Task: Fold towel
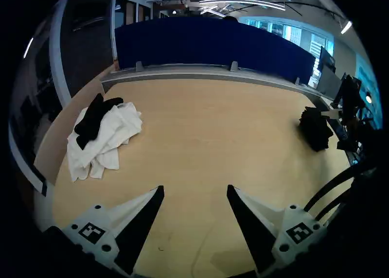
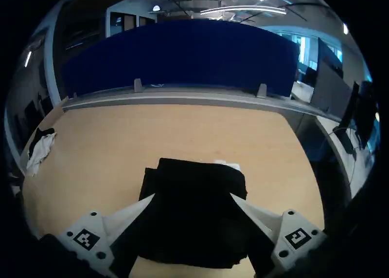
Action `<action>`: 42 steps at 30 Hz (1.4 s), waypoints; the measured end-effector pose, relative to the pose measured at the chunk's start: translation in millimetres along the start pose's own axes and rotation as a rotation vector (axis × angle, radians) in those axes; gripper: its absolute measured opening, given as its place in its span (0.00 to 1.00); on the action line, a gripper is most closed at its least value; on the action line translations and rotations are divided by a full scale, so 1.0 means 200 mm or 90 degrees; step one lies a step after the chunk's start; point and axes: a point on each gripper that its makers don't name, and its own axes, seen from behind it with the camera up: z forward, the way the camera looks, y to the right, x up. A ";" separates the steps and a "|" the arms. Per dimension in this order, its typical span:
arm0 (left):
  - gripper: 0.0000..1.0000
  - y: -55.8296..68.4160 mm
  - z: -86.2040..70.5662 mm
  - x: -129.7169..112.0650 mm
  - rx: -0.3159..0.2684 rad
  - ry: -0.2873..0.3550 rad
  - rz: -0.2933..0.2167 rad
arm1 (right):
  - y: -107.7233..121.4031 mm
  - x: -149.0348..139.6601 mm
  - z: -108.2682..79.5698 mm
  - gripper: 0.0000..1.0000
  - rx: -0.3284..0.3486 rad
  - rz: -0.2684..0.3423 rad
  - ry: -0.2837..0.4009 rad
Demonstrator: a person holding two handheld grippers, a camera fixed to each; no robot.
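In the left gripper view a heap of crumpled white towels (image 1: 109, 139) lies at the table's left side, with a black towel (image 1: 93, 118) draped over its top. My left gripper (image 1: 194, 194) is open over bare wood, well short of the heap. In the right gripper view a folded black towel stack (image 2: 194, 210) lies flat just ahead. My right gripper (image 2: 193, 196) is open, one finger on each side of the stack. Its dark inner finger faces blend into the cloth, so contact is unclear. A bit of white cloth (image 2: 228, 164) peeks out at the stack's far edge.
The wooden table (image 1: 209, 127) ends at a grey rail and a blue divider (image 1: 214, 44) at the back. In the left gripper view the black stack (image 1: 316, 128) lies near the right edge, beside dark equipment (image 1: 350, 107). In the right gripper view the towel heap (image 2: 41, 149) lies far left.
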 end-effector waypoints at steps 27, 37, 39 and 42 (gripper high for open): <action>0.96 -0.04 0.03 0.01 0.024 -0.010 -0.012 | 0.04 0.05 0.24 1.00 0.007 -0.007 -0.034; 0.96 0.00 0.03 0.02 0.011 -0.005 -0.010 | 0.01 0.16 0.10 1.00 0.005 0.005 0.014; 0.96 0.01 0.03 0.03 0.008 -0.004 -0.010 | 0.01 0.17 0.07 1.00 0.004 0.005 0.019; 0.96 0.02 0.03 0.03 0.003 -0.002 -0.009 | 0.00 0.17 0.05 1.00 0.002 0.004 0.023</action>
